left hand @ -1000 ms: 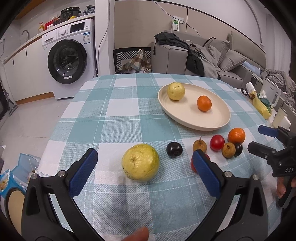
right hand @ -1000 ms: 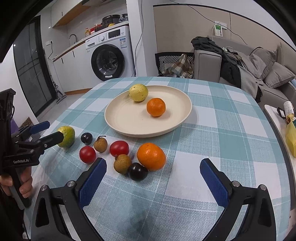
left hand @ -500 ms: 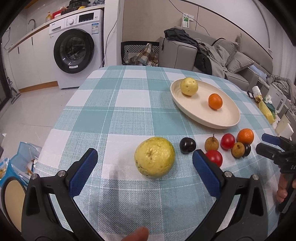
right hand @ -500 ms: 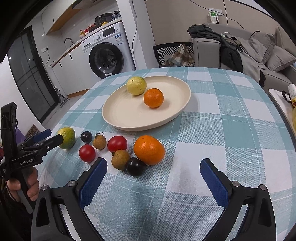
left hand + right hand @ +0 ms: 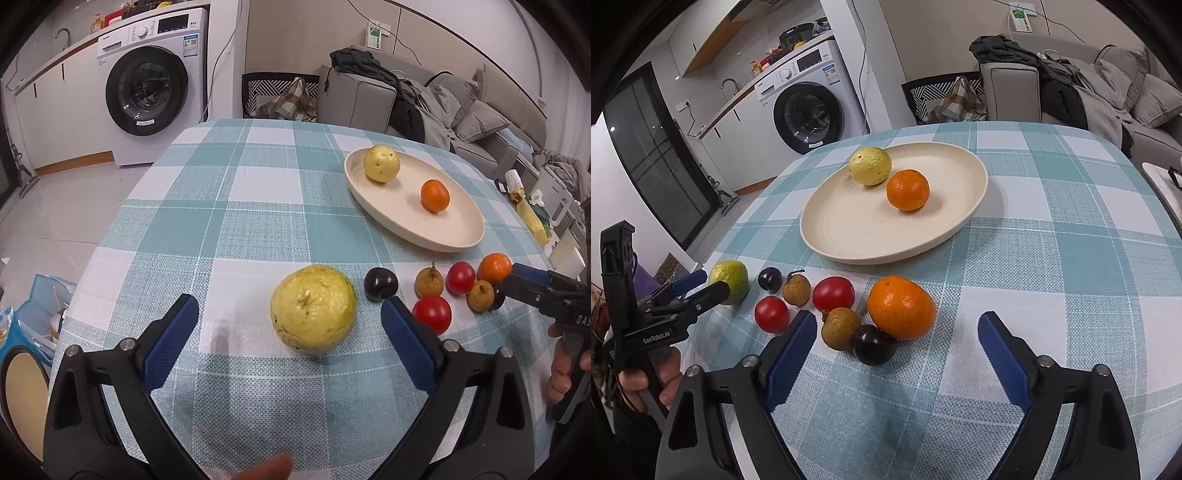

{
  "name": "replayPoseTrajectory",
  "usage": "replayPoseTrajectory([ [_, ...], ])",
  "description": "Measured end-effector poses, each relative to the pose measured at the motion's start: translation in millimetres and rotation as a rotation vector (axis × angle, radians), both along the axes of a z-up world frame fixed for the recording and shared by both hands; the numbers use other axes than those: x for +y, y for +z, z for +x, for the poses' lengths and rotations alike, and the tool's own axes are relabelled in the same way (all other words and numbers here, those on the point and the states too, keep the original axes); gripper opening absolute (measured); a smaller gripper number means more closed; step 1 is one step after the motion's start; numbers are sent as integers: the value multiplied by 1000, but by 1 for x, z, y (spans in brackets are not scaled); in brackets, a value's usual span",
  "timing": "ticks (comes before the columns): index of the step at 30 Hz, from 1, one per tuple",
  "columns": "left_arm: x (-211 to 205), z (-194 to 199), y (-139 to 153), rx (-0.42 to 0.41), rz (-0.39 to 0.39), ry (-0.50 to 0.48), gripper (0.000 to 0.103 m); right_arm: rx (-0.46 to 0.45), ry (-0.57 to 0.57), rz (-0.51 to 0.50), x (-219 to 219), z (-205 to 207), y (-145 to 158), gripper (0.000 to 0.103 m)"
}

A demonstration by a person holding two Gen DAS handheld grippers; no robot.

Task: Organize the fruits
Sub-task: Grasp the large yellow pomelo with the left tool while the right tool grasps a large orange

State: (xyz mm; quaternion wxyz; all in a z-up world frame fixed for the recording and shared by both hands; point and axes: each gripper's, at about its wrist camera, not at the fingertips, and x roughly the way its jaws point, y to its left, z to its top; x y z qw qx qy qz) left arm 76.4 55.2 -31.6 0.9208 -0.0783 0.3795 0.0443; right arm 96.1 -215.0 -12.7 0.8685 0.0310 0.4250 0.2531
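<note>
A cream plate (image 5: 458,236) (image 5: 849,243) on the checked tablecloth holds a yellow guava (image 5: 381,163) (image 5: 870,165) and an orange (image 5: 435,195) (image 5: 908,189). A big yellow guava (image 5: 313,309) (image 5: 731,281) lies on the cloth; my left gripper (image 5: 290,325) is open with its jaws on either side of it, not touching. My right gripper (image 5: 897,339) is open just before a second orange (image 5: 900,307), a dark plum (image 5: 874,344) and a brown longan (image 5: 840,328). Two red tomatoes (image 5: 833,294), another plum (image 5: 770,279) and another longan (image 5: 796,291) lie between.
The round table's edge (image 5: 92,258) drops to the floor at the left. A washing machine (image 5: 155,85) and a grey sofa (image 5: 443,107) stand behind. Bottles and boxes (image 5: 532,218) sit beside the table at the right.
My left gripper has moved forward and left so the big guava now sits between its open jaws. My right gripper has moved closer to the loose fruit.
</note>
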Motion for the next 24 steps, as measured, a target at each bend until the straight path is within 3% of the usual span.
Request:
replayPoseTrajectory([
  [13,-12,5,-5,21,-11,-72,48,12,4,18,4,7,-3,67],
  [24,-19,2,-1,-1,-14,-115,46,34,-17,47,-1,12,-7,56],
])
